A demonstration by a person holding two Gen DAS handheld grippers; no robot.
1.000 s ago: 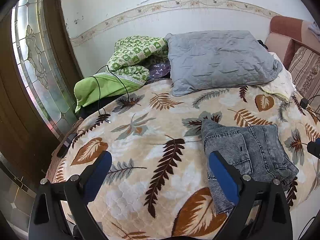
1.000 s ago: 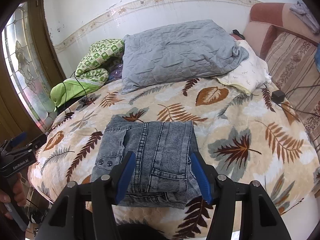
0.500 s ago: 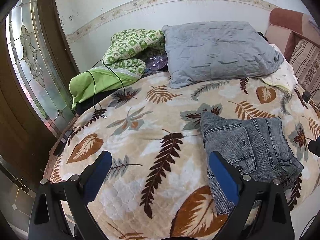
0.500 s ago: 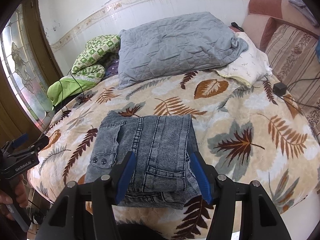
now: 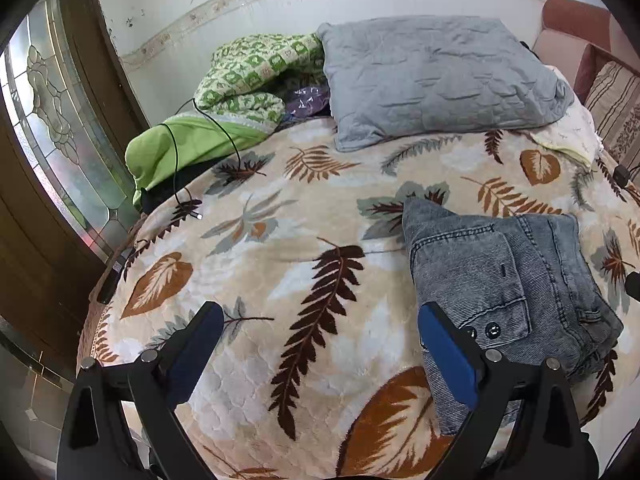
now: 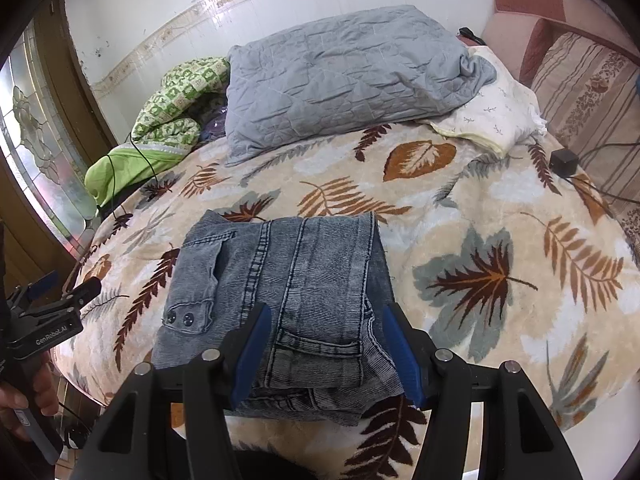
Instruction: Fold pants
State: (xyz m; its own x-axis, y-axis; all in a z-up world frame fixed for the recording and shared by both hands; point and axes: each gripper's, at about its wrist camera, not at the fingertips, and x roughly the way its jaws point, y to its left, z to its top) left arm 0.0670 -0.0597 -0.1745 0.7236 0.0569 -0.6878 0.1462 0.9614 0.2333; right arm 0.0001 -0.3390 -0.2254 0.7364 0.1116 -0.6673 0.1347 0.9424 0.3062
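Nearest the right wrist camera, the right claw stands with its 2 blue-padded black fingers parted, straddling the near edge of the folded pants without pinching them. The left claw is spread wide over bare blanket, gripping nothing; its right finger sits just beside the pants' left edge. In the right wrist view a hand holds that left tool low at the frame's left side.

The pants are grey-blue washed denim with a ribbed grain, folded into a thick squarish stack with a flap pocket and 2 dark snaps showing. They lie near the front edge of the bed, on a plush cream blanket printed with brown and grey leaves.

Farther back lie a quilted grey pillow, a cream flowered cushion, a green checked quilt with a thin black cable draped over it, and a small black box near the striped headboard.
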